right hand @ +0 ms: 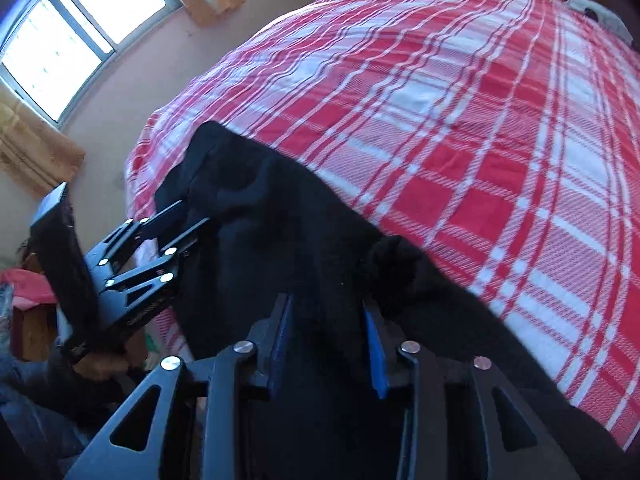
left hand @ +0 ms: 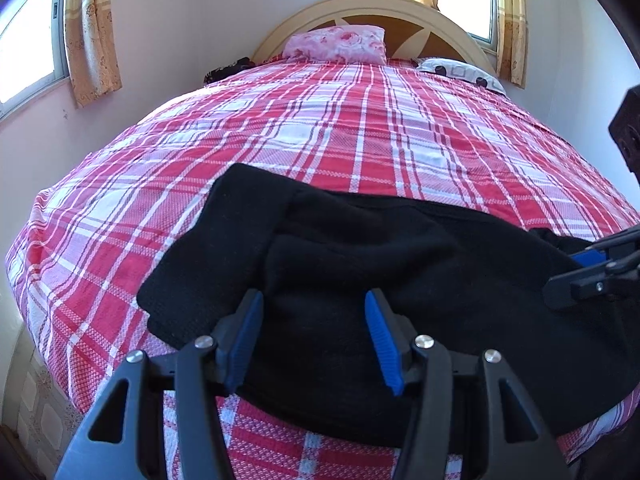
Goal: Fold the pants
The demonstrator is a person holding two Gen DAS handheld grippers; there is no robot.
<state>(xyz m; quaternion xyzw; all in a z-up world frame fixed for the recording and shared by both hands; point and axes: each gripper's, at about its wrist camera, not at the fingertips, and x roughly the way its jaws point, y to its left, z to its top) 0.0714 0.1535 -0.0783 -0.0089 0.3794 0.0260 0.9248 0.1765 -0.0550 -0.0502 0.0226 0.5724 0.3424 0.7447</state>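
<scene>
Bed [left hand: 360, 128] w/ plaid sheet: black pants [left hand: 360, 248], 2 pillows [left hand: 336, 44].

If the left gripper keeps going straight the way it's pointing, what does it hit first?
Most likely the black pants. The left gripper is open, and the dark cloth fills the gap between its fingers and lies right ahead, on the plaid bedspread. How close it is cannot be judged.

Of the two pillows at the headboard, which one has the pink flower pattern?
The pink floral pillow, leaning against the headboard. The other pillow, right of it, is white with dark spots.
</scene>
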